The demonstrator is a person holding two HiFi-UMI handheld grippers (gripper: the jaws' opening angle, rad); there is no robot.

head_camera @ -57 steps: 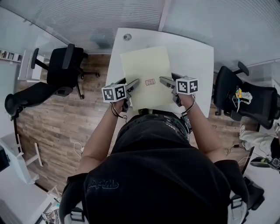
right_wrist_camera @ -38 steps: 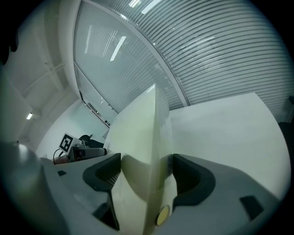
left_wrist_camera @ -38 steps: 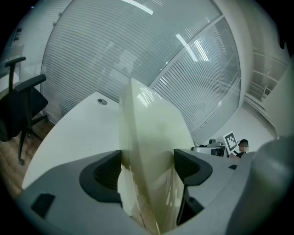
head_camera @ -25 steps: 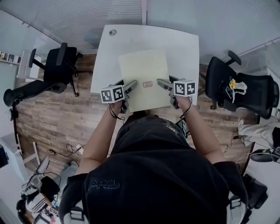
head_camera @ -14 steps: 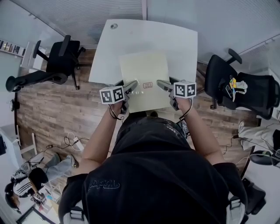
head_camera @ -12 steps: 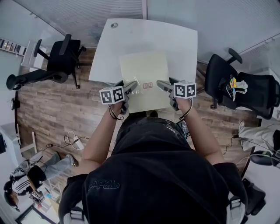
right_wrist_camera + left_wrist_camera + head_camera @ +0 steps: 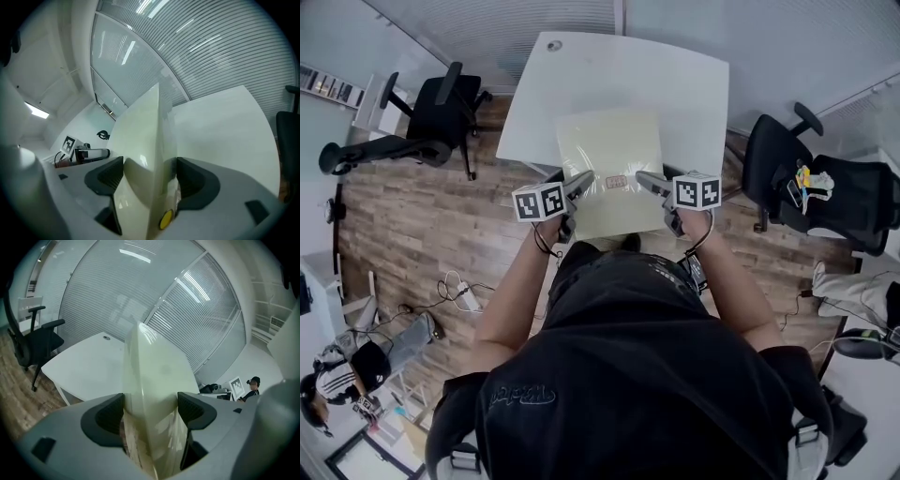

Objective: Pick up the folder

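Movement since the frame from two seconds back shows across the head view. At the lower left a person in a dark cap [image 7: 337, 375] has come into sight on the brown wood-plank floor [image 7: 422, 225]. The black office chair [image 7: 441, 108] at the upper left sits higher in the frame, and the white table [image 7: 684, 84] has drawn away toward the top. As a result the near edge of the pale yellow-green plastic folder [image 7: 609, 150] now hangs over floor instead of tabletop. The left gripper [image 7: 581, 182] at centre left and the right gripper [image 7: 650, 180] at centre right each clamp a side edge of the folder, holding it in the air by the table's front. Only the left gripper view shows the sheet edge-on, pinched between two dark pads, with the table standing beyond and below it. Only the right gripper view shows a small yellow round stud [image 7: 165, 219] low on the folder, close beside one jaw. The head view alone shows the small red-framed label [image 7: 616, 182], washed by glare, and a second black office chair [image 7: 820, 187] at the far right. The folder is thin, glossy and translucent. The table is smooth, with a curved far edge and a round grommet [image 7: 554, 45].
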